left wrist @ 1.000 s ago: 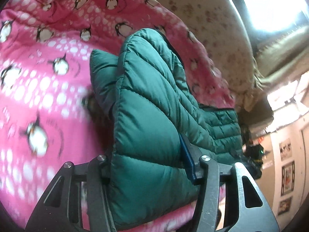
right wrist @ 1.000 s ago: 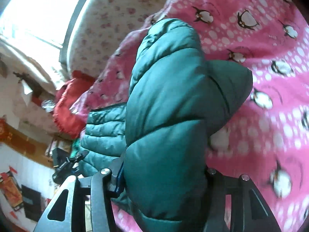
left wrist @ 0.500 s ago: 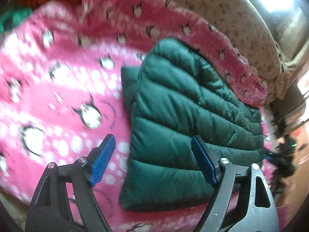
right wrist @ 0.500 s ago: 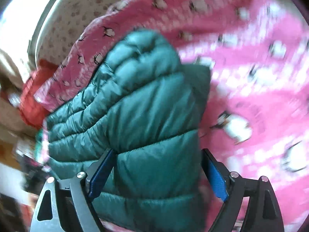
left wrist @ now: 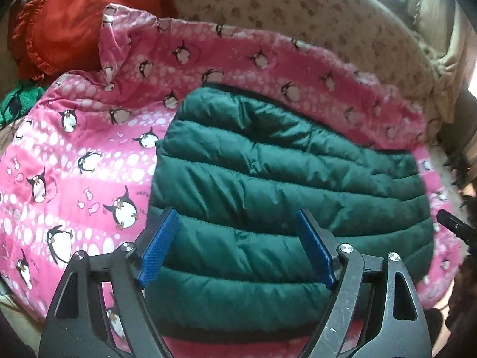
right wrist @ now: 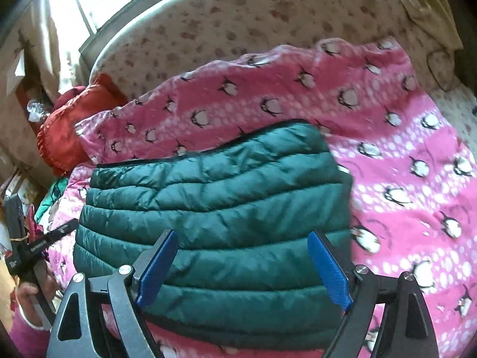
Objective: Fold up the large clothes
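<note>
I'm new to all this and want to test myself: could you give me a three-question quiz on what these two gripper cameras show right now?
1. True or false: the left gripper is clamped on the green puffer jacket.
2. What does the jacket lie on? A) bare floor B) pink penguin blanket C) wooden table
3. Fill in: beyond the blanket's edge sits a ____ cushion.

Key: 1 false, both the left and the right gripper stand open above the folded jacket; 2 B; 3 red.
</note>
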A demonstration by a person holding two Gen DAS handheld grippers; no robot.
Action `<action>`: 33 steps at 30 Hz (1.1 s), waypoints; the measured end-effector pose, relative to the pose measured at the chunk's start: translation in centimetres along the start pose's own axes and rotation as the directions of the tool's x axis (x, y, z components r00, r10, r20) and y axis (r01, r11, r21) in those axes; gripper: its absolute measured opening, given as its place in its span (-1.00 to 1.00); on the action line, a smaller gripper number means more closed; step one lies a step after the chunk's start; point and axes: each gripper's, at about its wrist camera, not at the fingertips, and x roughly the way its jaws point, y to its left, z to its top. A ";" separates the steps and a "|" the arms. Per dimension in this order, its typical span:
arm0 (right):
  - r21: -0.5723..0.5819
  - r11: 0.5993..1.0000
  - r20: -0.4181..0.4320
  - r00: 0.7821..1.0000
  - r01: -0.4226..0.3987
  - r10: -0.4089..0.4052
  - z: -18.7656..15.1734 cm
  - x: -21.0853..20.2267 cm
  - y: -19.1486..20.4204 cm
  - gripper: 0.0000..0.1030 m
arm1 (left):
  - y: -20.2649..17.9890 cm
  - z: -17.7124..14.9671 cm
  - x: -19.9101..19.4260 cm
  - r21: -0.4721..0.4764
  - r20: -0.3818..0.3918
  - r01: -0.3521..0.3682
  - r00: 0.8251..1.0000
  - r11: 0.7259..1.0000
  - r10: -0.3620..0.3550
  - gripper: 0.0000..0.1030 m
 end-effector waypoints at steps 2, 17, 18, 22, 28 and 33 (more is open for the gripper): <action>-0.012 1.000 -0.014 1.000 0.012 -0.012 -0.3 1.6 0.9 0.68 | 0.0 -0.3 1.2 0.000 -0.018 -0.024 1.000 1.000 0.024 0.58; -0.131 0.986 -0.074 0.991 0.105 -0.116 -2.7 7.2 2.2 1.00 | -0.9 -1.9 1.7 0.079 0.033 -0.081 0.996 0.994 0.078 0.62; -0.135 0.986 -0.076 0.991 0.103 -0.114 -2.8 7.2 2.3 1.00 | -0.9 -2.1 1.4 0.079 0.035 -0.084 0.996 0.993 0.082 0.62; -0.111 0.989 -0.075 0.991 0.099 -0.107 -2.8 5.6 2.6 1.00 | -1.4 -2.7 -0.4 0.083 0.055 -0.091 0.995 0.992 0.086 0.62; -0.047 0.996 -0.006 0.997 0.075 -0.075 -4.0 2.1 3.6 0.99 | -2.4 -4.2 -3.7 0.088 0.132 -0.079 0.989 0.993 0.067 0.62; -0.029 0.994 0.060 0.993 0.101 -0.099 -5.8 -0.5 4.6 1.00 | -3.2 -5.2 -5.1 0.085 0.170 -0.081 0.983 0.993 0.066 0.62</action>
